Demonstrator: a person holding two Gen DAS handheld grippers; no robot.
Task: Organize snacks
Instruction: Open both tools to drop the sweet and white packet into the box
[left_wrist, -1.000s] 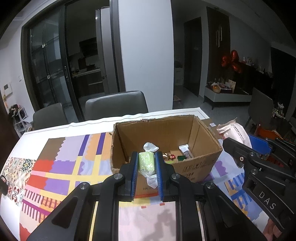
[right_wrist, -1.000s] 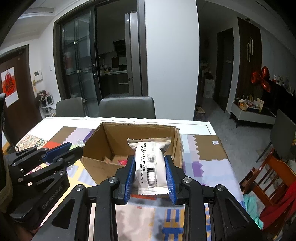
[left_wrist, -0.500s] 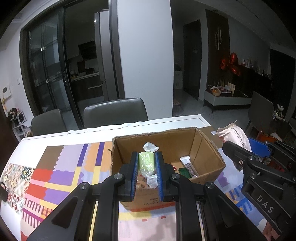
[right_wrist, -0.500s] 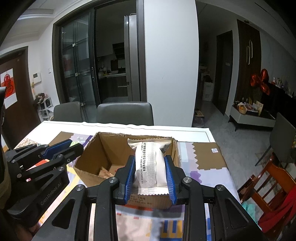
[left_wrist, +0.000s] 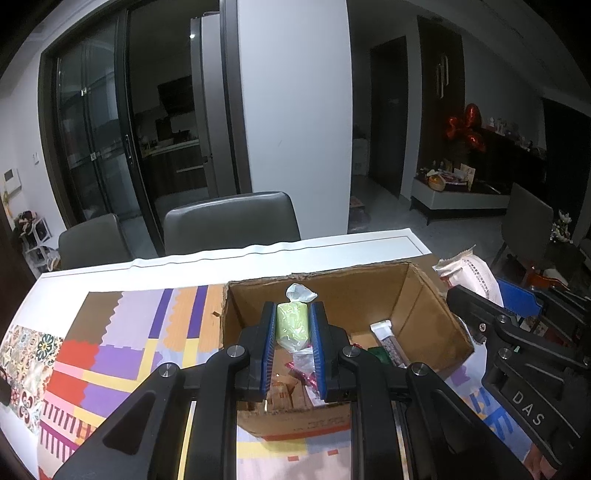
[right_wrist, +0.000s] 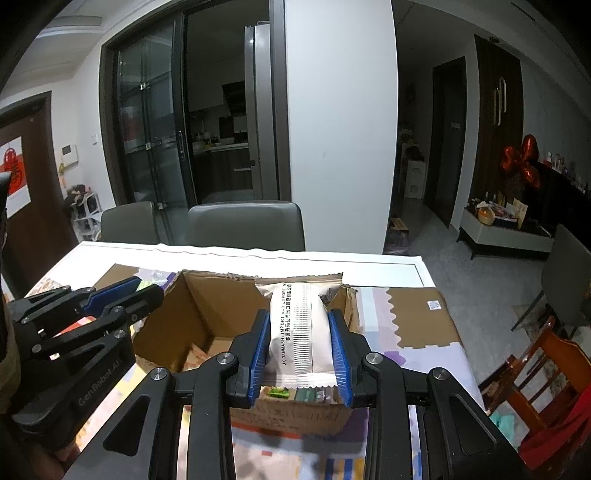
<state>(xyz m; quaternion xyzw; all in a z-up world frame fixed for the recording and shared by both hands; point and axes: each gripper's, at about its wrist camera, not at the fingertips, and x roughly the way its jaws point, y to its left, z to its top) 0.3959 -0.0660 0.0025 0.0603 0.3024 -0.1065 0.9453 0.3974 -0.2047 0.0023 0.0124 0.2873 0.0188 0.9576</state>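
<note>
Dim dining room at night: a white table (left_wrist: 110, 267) under a patchwork cloth (left_wrist: 110, 354), two grey chairs (left_wrist: 231, 221) behind it, glass doors (left_wrist: 96, 155) and a white pillar (left_wrist: 295, 110) beyond. An open cardboard box (left_wrist: 436, 317) stands on the cloth; small wrapped snacks (left_wrist: 388, 341) lie on its floor. The left gripper (left_wrist: 292, 323) is clamped on a pale green sweet (left_wrist: 291, 323) in clear twisted wrapping, its blue pads (left_wrist: 267, 343) pressing both sides, held above the box's near left part. The right gripper (right_wrist: 299, 332) is clamped on a white snack packet (right_wrist: 299, 325) with black print, held lengthwise above the box (right_wrist: 207, 306) near its right wall. Each gripper (right_wrist: 88, 325) appears at the edge of the other's view, the packet (left_wrist: 469, 271) showing beside the box's right wall. Red balloons (right_wrist: 521, 162) hang by a dark cabinet (right_wrist: 495, 122) at right.
</note>
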